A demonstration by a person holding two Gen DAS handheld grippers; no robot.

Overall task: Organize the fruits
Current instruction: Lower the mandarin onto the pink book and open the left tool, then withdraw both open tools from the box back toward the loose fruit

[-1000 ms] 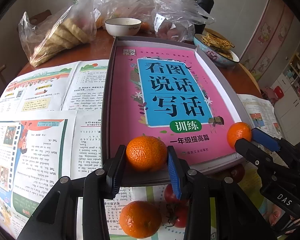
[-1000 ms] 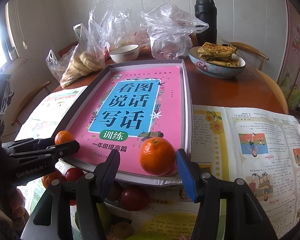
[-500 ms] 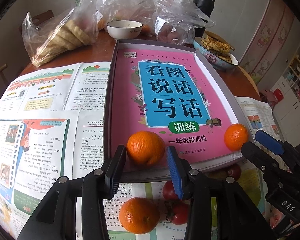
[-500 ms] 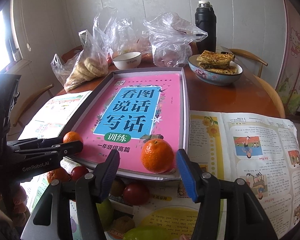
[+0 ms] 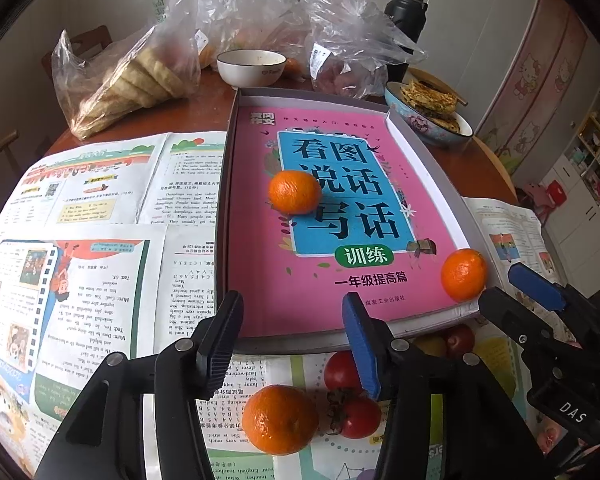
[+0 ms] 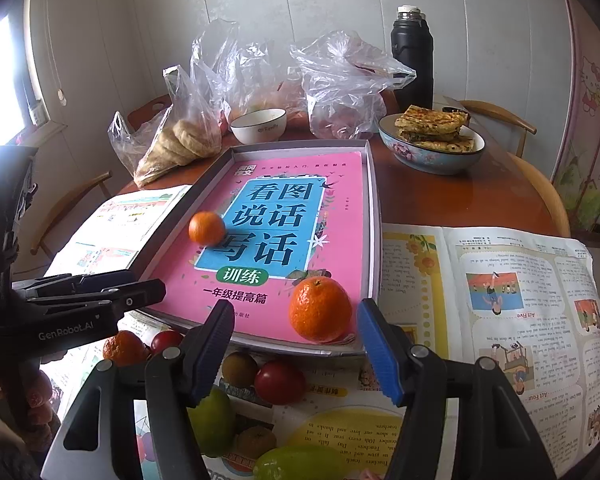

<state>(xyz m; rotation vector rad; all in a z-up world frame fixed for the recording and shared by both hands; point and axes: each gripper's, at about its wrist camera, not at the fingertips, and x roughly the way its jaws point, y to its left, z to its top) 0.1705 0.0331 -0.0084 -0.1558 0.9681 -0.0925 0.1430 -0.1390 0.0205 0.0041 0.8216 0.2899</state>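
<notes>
1. Both jaws stand open and hold nothing. The left gripper point(image 5: 292, 344) has just been opening, and no fruit is between its pads. The right gripper point(image 6: 296, 344) has just been opening a little too, and the near mandarin point(image 6: 319, 309) sits just beyond its tips, not pressed by either pad.
2. Two mandarins lie in the tray point(image 5: 225, 216), on the pink book point(image 5: 260, 288). The far mandarin point(image 5: 295, 192) is near the middle of the cover, well ahead of the left jaws. The near mandarin is at the front corner on the right side, close to the tray wall.
3. More fruit waits outside the tray on the papers point(image 5: 100, 280), below the grippers: a loose mandarin point(image 5: 279, 419) and tomatoes point(image 5: 358, 416) under the left one, and a red fruit point(image 6: 279, 382) and green fruits point(image 6: 210, 416) under the right one.
4. My judgement: the next move is to pick from this loose fruit. It lies below and behind the tips, so each gripper must draw back and dip down. The left hand is nearer to the loose mandarin. A mandarin is almost round, so no long axis matters.
5. Writing: the book cover says 看图说话写话训练 and 一年级提高篇. The left gripper body shows "GenRobot.AI" point(image 6: 66, 335), the right one "DAS" point(image 5: 574, 412). The white bowl point(image 6: 259, 125) carries a small word, maybe "Family"; I cannot read it surely.
</notes>
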